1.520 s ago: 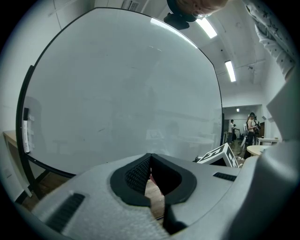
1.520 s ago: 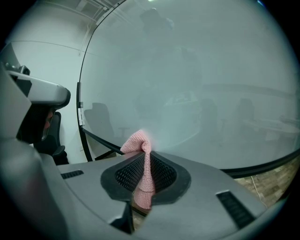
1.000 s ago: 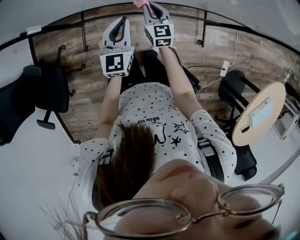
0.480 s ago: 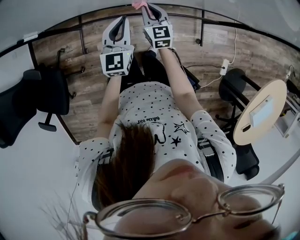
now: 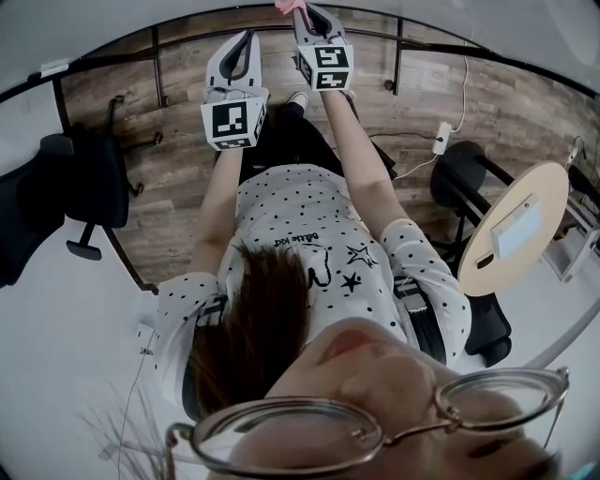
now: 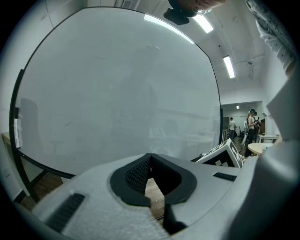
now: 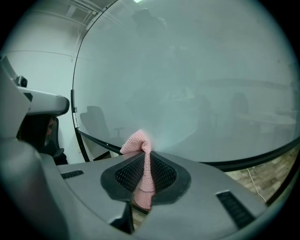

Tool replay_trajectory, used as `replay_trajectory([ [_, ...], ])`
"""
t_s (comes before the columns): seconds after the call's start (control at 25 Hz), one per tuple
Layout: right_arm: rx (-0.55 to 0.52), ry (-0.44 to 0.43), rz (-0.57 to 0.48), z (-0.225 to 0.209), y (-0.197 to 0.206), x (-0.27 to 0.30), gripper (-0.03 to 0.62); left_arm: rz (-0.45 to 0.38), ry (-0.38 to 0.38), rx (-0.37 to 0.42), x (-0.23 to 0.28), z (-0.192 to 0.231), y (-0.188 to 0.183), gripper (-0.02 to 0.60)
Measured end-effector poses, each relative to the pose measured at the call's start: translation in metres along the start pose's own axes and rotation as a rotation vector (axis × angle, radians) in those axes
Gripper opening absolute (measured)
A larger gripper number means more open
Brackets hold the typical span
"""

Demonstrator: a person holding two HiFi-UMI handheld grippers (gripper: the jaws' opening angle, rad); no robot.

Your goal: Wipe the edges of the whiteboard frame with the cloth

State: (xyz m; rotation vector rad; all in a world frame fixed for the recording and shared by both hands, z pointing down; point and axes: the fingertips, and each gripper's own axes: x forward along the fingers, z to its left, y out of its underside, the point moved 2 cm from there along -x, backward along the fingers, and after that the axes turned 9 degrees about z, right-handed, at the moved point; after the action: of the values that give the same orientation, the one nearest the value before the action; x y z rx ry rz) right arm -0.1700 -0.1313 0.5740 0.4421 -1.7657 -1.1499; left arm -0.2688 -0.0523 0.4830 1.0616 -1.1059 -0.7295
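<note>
two arms are stretching straight ahead, side by side, with the right gripper (image 5: 307, 13) reaching a touch further than the left gripper (image 5: 247, 39). the left one is hovering just short of the whiteboard (image 6: 117, 89). its jaws are pressing tip to tip with nothing caught in them, and only wooden floor (image 6: 153, 190) is showing through the gap behind the tips.

around the person (image 5: 300, 234), a black office chair (image 5: 70, 183) is standing off to the left. a second office chair (image 5: 464, 173) is sitting at the right beside a round table (image 5: 516, 225), and a power strip (image 5: 442, 137) is lying on the boards.

over to the right gripper now: it is clamping tight on the pink cloth (image 7: 142, 173), which is running up between its pads. the tuft poking past the tips is pressing against the lower part of the board, right by the black frame (image 7: 243, 162) that is curving along the bottom edge.
</note>
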Motion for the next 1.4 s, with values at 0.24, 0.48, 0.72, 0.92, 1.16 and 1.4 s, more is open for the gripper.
replay_trajectory([
  [0.24, -0.006, 0.009, 0.012, -0.01, 0.003, -0.003, 0.031, 0.001, 0.033, 0.004, 0.002, -0.017, 0.0, 0.017],
  [0.48, 0.0, 0.038, 0.015, -0.011, 0.002, -0.005, 0.031, 0.014, 0.087, 0.009, 0.011, -0.015, 0.0, 0.017],
  [0.72, -0.022, 0.06, 0.036, -0.009, 0.003, -0.005, 0.031, -0.002, 0.158, 0.032, 0.025, -0.014, -0.014, 0.017],
  [0.92, -0.006, 0.093, 0.032, -0.013, 0.004, -0.005, 0.031, 0.008, 0.185, 0.032, 0.031, -0.012, -0.011, 0.017],
  [1.16, 0.01, 0.102, 0.024, -0.033, 0.006, -0.016, 0.031, 0.024, 0.178, 0.017, 0.036, -0.025, -0.006, 0.017],
  [1.4, 0.0, 0.065, 0.027, -0.055, 0.011, -0.025, 0.031, 0.027, 0.132, 0.012, 0.043, -0.05, -0.007, 0.017],
])
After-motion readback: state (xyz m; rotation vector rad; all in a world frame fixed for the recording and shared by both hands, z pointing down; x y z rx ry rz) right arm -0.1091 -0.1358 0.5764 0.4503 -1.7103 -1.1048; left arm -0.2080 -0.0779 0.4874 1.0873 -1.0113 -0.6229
